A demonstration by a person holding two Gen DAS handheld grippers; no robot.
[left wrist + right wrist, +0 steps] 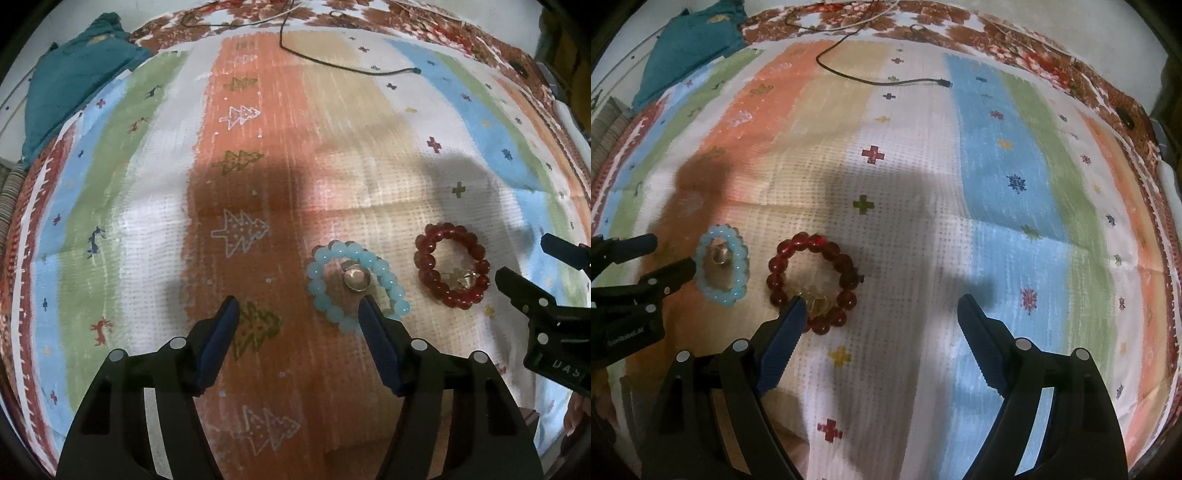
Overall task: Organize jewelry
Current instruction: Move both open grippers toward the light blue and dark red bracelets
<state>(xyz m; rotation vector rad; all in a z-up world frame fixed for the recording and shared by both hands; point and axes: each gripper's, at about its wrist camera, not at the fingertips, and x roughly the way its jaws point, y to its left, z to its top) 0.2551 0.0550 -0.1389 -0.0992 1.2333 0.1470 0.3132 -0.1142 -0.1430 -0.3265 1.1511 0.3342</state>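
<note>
both tongs gape, seemingly empty, by two bracelets (356, 286).

Two bead bracelets, one light blue (354, 288), one dark red (452, 266); one black cable (332, 62).

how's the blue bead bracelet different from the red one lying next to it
The blue bracelet has pale, milky beads; the red bracelet has dark, glossy, see-through ones. The blue one rings a round silvery piece; the red one rings a small clear yellowish piece. In the left wrist view the blue loop looks more stretched out, the red one rounder. Both lie flat on the striped cloth, side by side, not touching.
</note>
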